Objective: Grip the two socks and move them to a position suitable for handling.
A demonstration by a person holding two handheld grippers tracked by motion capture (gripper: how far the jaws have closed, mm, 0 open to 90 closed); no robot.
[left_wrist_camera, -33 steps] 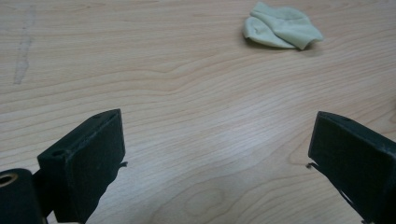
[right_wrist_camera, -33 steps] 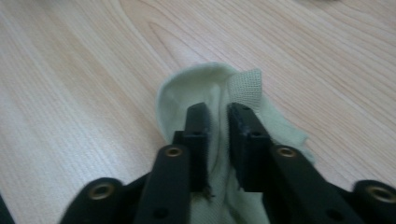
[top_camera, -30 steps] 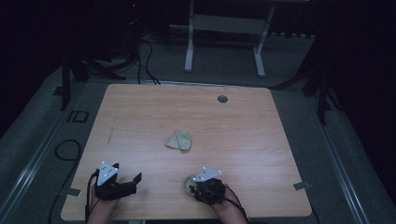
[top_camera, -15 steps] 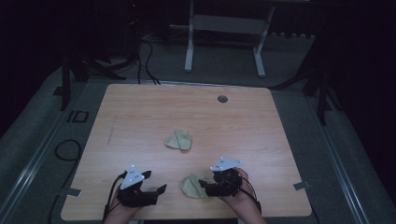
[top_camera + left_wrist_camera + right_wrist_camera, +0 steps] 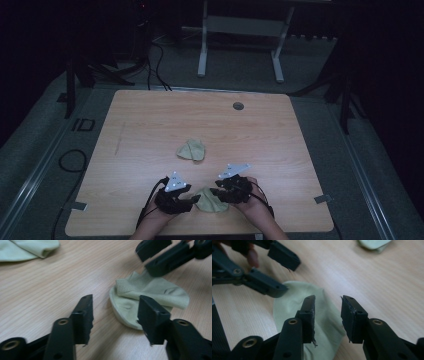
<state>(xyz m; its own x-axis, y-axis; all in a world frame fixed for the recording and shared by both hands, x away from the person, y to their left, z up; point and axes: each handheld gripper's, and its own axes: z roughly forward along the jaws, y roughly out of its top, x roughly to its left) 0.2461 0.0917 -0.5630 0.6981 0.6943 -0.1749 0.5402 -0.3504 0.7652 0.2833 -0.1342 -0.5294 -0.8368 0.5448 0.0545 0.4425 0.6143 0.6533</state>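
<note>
Flanking a pale green sock (image 5: pixel 210 201) at the table's (image 5: pixel 150 125) near edge with both grippers.
The left gripper (image 5: pixel 113 317) and right gripper (image 5: pixel 327 316) have just been closing, jaws still parted, nothing clamped; a second sock (image 5: pixel 192 149) is left mid-table, presumably as its mate.

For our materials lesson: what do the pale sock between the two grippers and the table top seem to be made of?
Sock: soft knitted fabric, probably cotton blend; matte pale green, with fine ribbing and a textured cuff. Table top: light wood or wood-look laminate; smooth, with straight printed-looking grain, so which one is unclear.
</note>
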